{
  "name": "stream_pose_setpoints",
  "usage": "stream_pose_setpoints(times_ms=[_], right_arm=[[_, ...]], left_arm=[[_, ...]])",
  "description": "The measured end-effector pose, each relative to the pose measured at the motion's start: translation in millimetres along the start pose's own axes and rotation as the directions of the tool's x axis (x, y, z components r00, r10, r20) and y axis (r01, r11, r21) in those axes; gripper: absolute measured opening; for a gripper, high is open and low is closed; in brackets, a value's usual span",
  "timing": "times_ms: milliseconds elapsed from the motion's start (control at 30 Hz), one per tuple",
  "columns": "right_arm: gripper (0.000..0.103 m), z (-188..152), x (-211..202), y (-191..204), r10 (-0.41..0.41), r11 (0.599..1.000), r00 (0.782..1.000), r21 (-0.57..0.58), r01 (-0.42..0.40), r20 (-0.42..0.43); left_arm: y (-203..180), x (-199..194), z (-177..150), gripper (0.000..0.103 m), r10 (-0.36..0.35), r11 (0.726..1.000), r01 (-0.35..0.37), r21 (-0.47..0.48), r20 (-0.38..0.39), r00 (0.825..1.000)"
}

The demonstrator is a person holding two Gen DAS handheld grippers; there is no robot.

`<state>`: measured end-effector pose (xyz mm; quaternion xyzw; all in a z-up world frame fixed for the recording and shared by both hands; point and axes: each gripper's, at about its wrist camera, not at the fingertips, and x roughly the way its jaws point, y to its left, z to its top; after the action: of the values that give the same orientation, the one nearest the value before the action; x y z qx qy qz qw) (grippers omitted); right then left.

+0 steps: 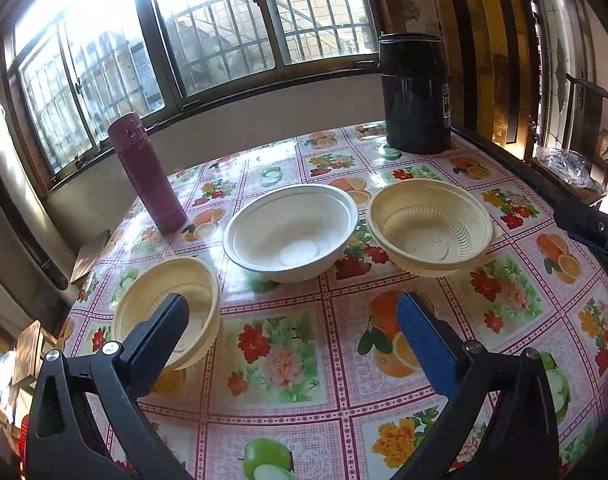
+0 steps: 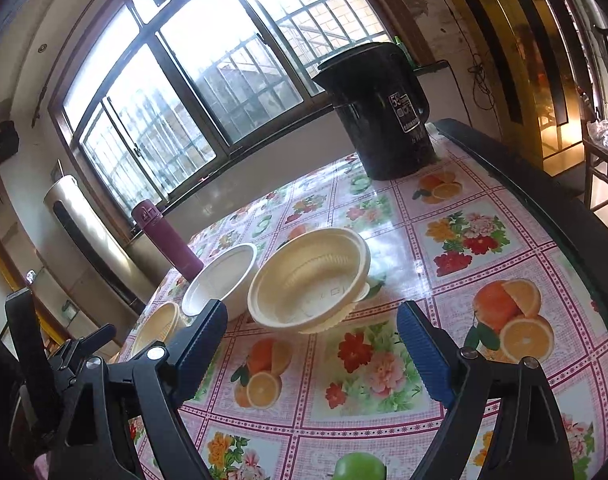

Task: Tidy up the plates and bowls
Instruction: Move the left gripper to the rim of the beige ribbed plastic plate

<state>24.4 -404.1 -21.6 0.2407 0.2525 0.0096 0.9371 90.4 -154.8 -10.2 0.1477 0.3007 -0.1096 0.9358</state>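
Note:
Three bowls stand in a row on the flowered tablecloth (image 1: 304, 360). A cream ribbed bowl (image 1: 168, 312) is on the left, a white bowl (image 1: 292, 232) in the middle, and another cream ribbed bowl (image 1: 428, 228) on the right. My left gripper (image 1: 292, 312) is open above the cloth, short of the bowls, and its left finger overlaps the left cream bowl in the picture. In the right wrist view my right gripper (image 2: 312, 320) is open just in front of the right cream bowl (image 2: 308, 284), with the white bowl (image 2: 220, 280) and the left cream bowl (image 2: 160, 328) beyond to the left. Nothing sits between either pair of fingers.
A maroon flask (image 1: 148, 172) stands at the table's far left and a black kettle (image 1: 416, 92) at the far right corner. The table's dark edge (image 2: 544, 208) runs along the right. Windows and a wall lie behind; a chair with a plastic bag (image 1: 572, 168) stands right.

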Motion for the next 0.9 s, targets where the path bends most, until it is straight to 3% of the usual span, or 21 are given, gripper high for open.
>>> stream_pose_setpoints(times_ms=[233, 900], right_arm=[[0.088, -6, 19, 23, 0.008, 0.999, 0.999, -0.049, -0.01, -0.04], [0.088, -21, 62, 105, 0.147, 0.986, 0.983, -0.068, -0.155, -0.11]], left_arm=[[25, 9, -5, 0.103, 0.018, 0.999, -0.02, -0.047, -0.025, 1.0], [98, -5, -34, 0.103, 0.101, 0.983, -0.113, -0.143, -0.089, 0.991]])
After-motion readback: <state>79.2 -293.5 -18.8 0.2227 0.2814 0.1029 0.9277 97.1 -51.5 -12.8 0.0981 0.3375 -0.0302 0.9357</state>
